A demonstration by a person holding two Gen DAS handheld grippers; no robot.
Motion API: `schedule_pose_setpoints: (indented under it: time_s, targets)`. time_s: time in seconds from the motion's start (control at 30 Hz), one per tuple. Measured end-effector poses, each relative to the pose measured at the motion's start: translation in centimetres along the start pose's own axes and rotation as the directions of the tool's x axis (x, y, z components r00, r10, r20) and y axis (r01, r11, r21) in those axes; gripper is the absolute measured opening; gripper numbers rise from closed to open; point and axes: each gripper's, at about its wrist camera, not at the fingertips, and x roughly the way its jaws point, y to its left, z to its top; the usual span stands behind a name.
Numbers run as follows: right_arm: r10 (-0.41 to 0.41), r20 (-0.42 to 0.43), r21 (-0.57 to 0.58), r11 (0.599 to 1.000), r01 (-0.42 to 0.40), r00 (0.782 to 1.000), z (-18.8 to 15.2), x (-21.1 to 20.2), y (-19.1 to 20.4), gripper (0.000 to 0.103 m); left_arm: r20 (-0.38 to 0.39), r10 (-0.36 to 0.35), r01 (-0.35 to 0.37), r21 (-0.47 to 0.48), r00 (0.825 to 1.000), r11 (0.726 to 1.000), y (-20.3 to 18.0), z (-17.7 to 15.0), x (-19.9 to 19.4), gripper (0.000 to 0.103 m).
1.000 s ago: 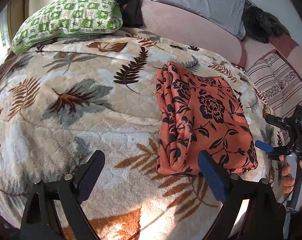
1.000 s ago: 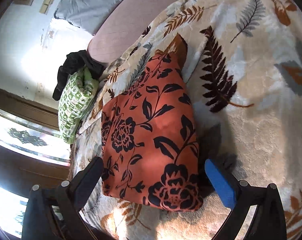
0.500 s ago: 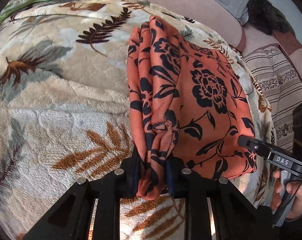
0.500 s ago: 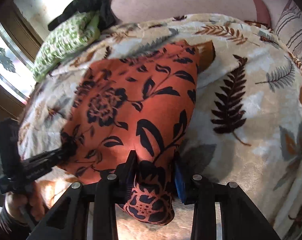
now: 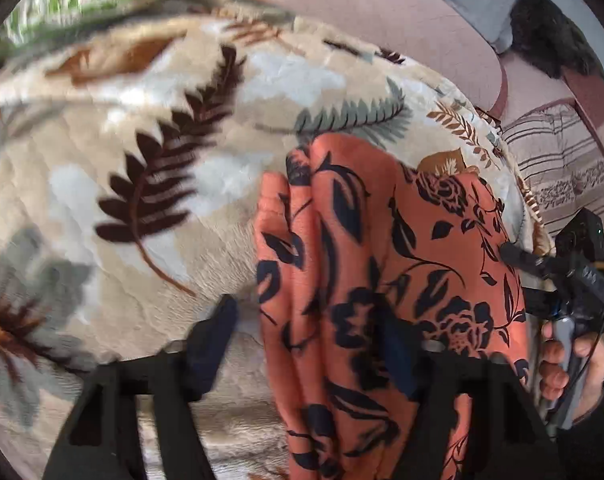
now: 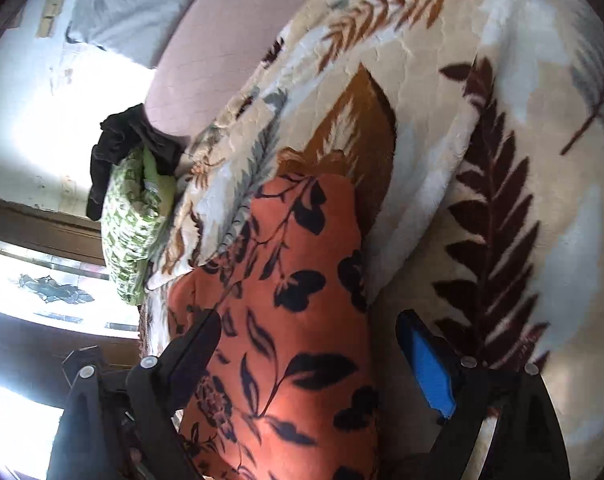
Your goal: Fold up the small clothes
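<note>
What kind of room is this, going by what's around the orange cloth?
Most likely a bedroom or a living room with a daybed. A leaf-patterned blanket covers a soft surface, a green pillow lies at its far end, and a padded pink backrest runs behind.

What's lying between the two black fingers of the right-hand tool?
The orange flowered cloth runs between the right gripper's open fingers, seen in the right wrist view.

Daylight from a blown-out window (image 6: 41, 280) at the left of the right wrist view lights the scene brightly, with glare on the wall (image 6: 29, 120) above it. The left wrist view is smeared by motion blur, worst on the leaf-print blanket (image 5: 141, 184). Both fisheye views bend strongly toward dark corners.
</note>
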Motion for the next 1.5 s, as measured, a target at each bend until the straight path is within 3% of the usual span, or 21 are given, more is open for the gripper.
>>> schedule_pose_setpoints:
  time_s: [0.03,0.07,0.13,0.23,0.27,0.33,0.4,0.5,0.6,0.67,0.73,0.8,0.87,1.03,1.1,1.13,1.17,1.2,1.27,1.37,1.5]
  targets:
    - [-0.022,-0.04,-0.071,0.997,0.019,0.999,-0.1,1.1,1.2,0.049,0.03,-0.004,0.004,-0.014,1.0,1.0,0.0,-0.1,-0.8,0.032]
    - [-0.104,-0.037,-0.163,0.982,0.096,0.994,-0.6,1.5,3.1,0.045,0.105,0.052,-0.057,0.037,0.993,0.998,-1.1,-0.5,-2.4,0.017]
    - [-0.159,0.034,-0.313,0.936,0.161,0.987,-2.0,0.3,6.9,0.037,0.215,0.085,-0.109,0.099,0.973,0.989,-2.9,-1.7,-4.5,0.017]
    - [-0.197,0.163,-0.421,0.873,0.249,0.967,-3.0,-1.2,9.3,0.036,0.176,0.12,-0.133,0.069,0.977,0.989,-1.9,-1.3,-1.9,0.02]
    - [-0.226,0.153,-0.401,0.875,0.27,0.962,-2.6,-0.2,8.4,0.037,0.156,0.124,-0.13,0.03,0.98,0.991,-0.9,-1.3,-0.9,0.031]
    - [-0.304,0.111,-0.315,0.892,0.324,0.946,-1.9,2.3,5.4,0.07,0.171,0.14,-0.144,0.009,0.975,0.99,-0.9,-1.5,-1.8,0.042]
    - [-0.203,0.131,-0.264,0.936,0.232,0.97,-2.6,0.6,4.0,0.075,0.197,0.154,-0.167,0.05,0.968,0.985,-1.8,-2.0,-3.6,0.043]
    - [-0.178,0.181,-0.229,0.949,0.217,0.967,-3.7,-2.9,3.9,0.084,0.234,0.135,-0.161,0.1,0.963,0.982,-2.9,-3.9,-6.9,0.044]
    - [-0.05,0.199,-0.203,0.975,0.091,0.979,-6.0,-7.2,4.5,0.084,0.264,0.063,-0.099,0.125,0.963,0.987,-4.1,-6.2,-9.4,0.053]
    - [0.095,0.187,-0.194,0.979,-0.058,0.978,-8.1,-9.1,5.4,0.088,0.248,0.09,-0.128,0.138,0.964,0.982,-4.3,-7.5,-8.8,0.056]
    - [0.225,0.102,-0.178,0.962,-0.205,0.969,-10.0,-8.8,6.0,0.092,0.119,0.184,-0.193,0.072,0.976,0.979,-2.4,-8.4,-5.3,0.055]
    - [0.274,0.008,-0.118,0.955,-0.271,0.962,-11.3,-6.3,4.9,0.097,0.103,0.131,-0.129,-0.025,0.986,0.991,-0.2,-9.1,-4.2,0.057]
    - [0.147,-0.097,-0.033,0.988,-0.15,0.984,-12.1,-2.8,2.6,0.098,0.122,0.139,-0.136,-0.036,0.983,0.99,-1.0,-9.2,-6.0,0.056]
    - [0.226,0.012,-0.108,0.969,-0.223,0.974,-13.7,-6.6,5.0,0.098,0.233,0.133,-0.153,0.067,0.963,0.986,-4.0,-10.9,-9.8,0.057]
    - [0.275,0.026,-0.095,0.958,-0.272,0.961,-14.0,-7.2,4.6,0.099,0.18,0.194,-0.214,0.096,0.964,0.972,-3.9,-11.5,-7.8,0.058]
    - [0.287,0.011,-0.075,0.955,-0.286,0.958,-14.3,-6.5,4.0,0.101,0.109,0.256,-0.267,0.094,0.96,0.959,-3.3,-11.9,-5.9,0.058]
    - [0.265,-0.025,-0.033,0.964,-0.266,0.964,-14.7,-5.4,2.8,0.102,0.05,0.256,-0.259,0.074,0.965,0.963,-2.6,-12.3,-4.4,0.06]
    - [0.214,-0.074,0.024,0.977,-0.213,0.974,-14.8,-4.0,1.5,0.102,0.07,0.227,-0.231,0.051,0.971,0.972,-2.2,-12.7,-4.7,0.06]
    - [0.246,-0.061,0.02,0.969,-0.246,0.967,-14.9,-4.4,1.1,0.101,0.104,0.195,-0.201,0.057,0.975,0.978,-2.4,-12.6,-6.2,0.059]
    - [0.247,0.027,-0.065,0.967,-0.245,0.969,-12.8,-7.4,2.6,0.102,0.168,0.152,-0.166,0.069,0.974,0.984,-3.0,-10.3,-8.0,0.063]
    - [0.132,0.089,-0.073,0.989,-0.125,0.987,-7.4,-7.2,1.8,0.102,0.168,0.151,-0.168,0.091,0.974,0.982,-3.2,-5.8,-6.2,0.07]
